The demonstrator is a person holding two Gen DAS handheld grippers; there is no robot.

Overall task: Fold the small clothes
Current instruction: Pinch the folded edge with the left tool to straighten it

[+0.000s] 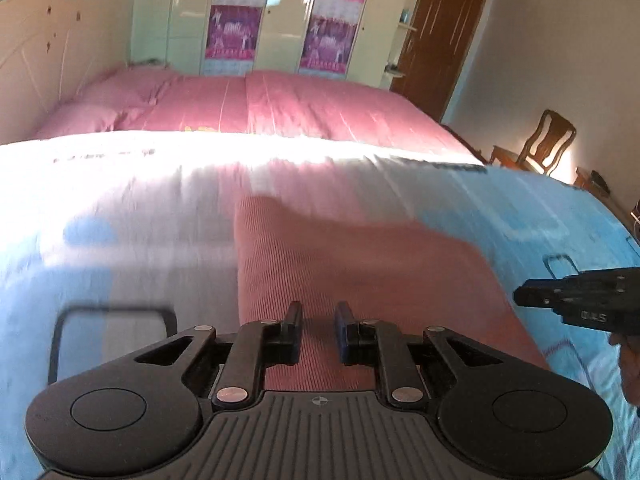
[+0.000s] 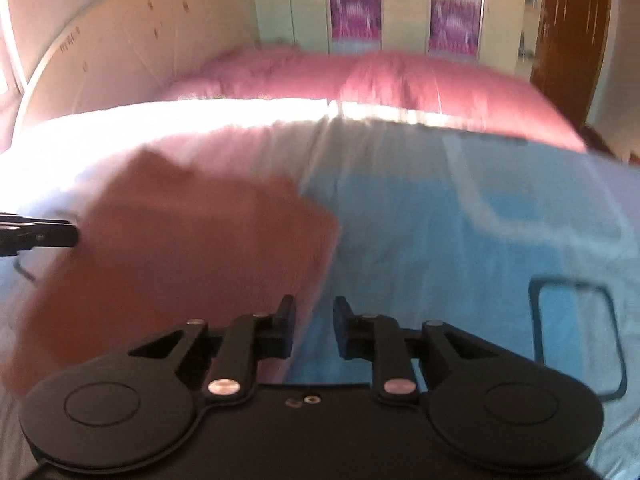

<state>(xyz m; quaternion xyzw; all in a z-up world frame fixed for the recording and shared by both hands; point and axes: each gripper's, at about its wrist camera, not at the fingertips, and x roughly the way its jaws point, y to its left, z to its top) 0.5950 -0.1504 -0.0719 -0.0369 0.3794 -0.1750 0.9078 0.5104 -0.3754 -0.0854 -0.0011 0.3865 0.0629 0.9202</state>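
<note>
Pink ribbed cloth (image 1: 360, 280), the small garment to be folded, lies flat on the pale blue and white sheet (image 1: 120, 220) of the bed, and the coming move turns on how it sits against each pair of tongs. Nearest, in the left wrist view, the left tongs (image 1: 318, 330) sit right over the near edge of the cloth, which stretches away from them, its long axis running roughly forward and a little to the right; the jaws stand a narrow gap apart with the ribbed fabric showing between them, and they grip nothing, though I cannot tell whether the tips touch the cloth. In the right wrist view the right tongs (image 2: 314, 328) sit at the cloth's right border, with the garment (image 2: 180, 260) spreading off to their left and bare blue sheet ahead; their jaws are likewise narrowly parted and empty. I judge the left tongs the nearer, being above the cloth itself, while the right tongs come in from the side and look well placed for the right edge. Both views are blurred, so the far corners of the cloth are hard to read. Farther off, the pink quilt (image 1: 280, 108) covers the bed, with the wardrobe (image 1: 280, 16) behind it.
</note>
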